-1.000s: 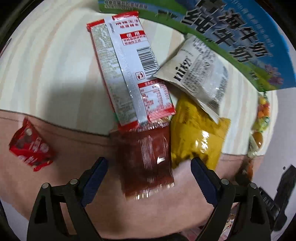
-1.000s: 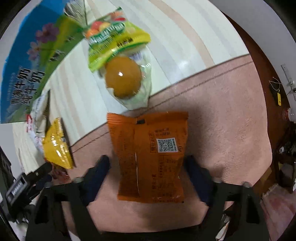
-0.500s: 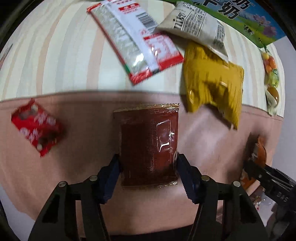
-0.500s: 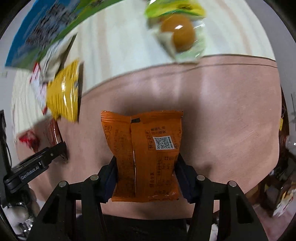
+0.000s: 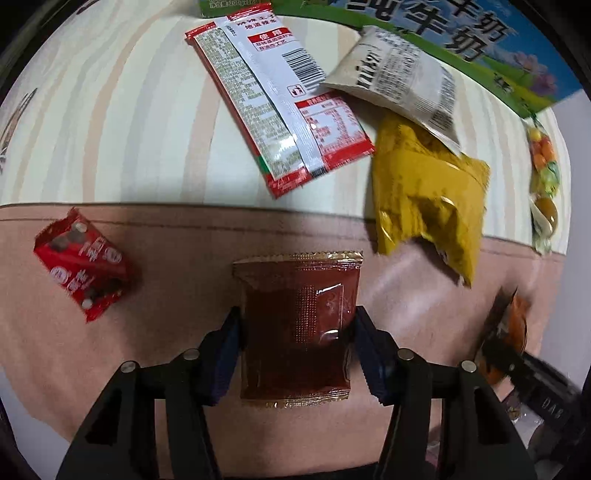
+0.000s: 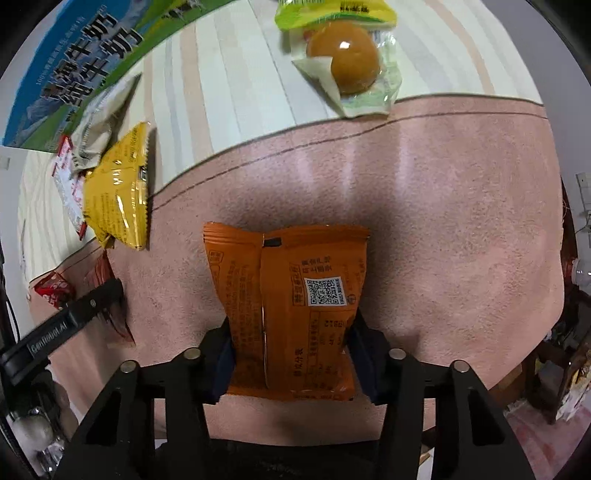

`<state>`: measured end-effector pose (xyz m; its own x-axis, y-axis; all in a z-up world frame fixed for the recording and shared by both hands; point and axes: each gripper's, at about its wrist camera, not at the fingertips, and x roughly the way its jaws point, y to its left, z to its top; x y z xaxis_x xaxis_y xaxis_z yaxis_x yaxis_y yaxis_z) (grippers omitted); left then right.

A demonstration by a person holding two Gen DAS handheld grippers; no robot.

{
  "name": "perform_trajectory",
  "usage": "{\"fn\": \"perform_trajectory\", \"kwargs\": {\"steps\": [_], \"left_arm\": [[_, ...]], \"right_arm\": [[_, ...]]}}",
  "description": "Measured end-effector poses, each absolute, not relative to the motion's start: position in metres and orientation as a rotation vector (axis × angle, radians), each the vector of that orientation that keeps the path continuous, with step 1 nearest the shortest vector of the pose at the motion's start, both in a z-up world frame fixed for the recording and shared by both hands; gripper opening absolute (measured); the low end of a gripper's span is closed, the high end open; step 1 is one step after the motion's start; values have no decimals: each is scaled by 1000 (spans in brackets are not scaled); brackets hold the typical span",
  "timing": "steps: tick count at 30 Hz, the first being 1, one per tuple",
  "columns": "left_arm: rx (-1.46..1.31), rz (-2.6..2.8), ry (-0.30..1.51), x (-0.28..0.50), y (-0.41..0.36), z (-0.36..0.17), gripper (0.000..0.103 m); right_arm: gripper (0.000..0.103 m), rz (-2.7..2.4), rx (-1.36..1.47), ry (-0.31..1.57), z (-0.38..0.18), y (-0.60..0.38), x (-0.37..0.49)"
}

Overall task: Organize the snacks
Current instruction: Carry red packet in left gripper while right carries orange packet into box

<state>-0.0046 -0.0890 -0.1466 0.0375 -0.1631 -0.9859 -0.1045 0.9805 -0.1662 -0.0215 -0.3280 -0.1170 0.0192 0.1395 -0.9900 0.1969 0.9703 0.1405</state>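
Observation:
In the left wrist view a dark red snack packet lies on the pink cloth. My left gripper points down over it, its jaws closing, and both blue pads press the packet's long sides. In the right wrist view an orange snack packet with a QR code lies on the same pink cloth. The jaws of my right gripper are closing too, and its pads pinch the packet's lower half so that its sides cave in.
A small red packet lies left of the left gripper. On the striped cloth behind lie a long red-and-white packet, a beige packet and a yellow packet. A blue-green milk box stands behind them. A wrapped brown egg lies far right.
Both grippers' jaws have closed in until the pads touch their packets. The dark red packet now lies clear of the pile, on the pink cloth. The orange packet is squeezed narrower.

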Motion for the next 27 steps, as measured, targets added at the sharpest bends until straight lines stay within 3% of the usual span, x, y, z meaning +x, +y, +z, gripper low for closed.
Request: {"fn": "perform_trajectory", "kwargs": {"steps": [3,11,19,23,27], "left_arm": [[-203,-45,1512,-7,-90,-129,55],[-265,-112,1365,18,-101,-33,55],[-258,-163,1182,134,-62,68,55],[-231,-147,1200,199,-55,81,55],[-238,-104,1283,253,-44,55,55]], "right_arm": [[47,-15,310,1543,-102,-334,-27],[47,145,355,1431,-27,-313,9],[46,263,283,1212,85,-280,114],[47,240,233,1191,100,-261,183],[47,208,204,1219,89,-244,238]]}}
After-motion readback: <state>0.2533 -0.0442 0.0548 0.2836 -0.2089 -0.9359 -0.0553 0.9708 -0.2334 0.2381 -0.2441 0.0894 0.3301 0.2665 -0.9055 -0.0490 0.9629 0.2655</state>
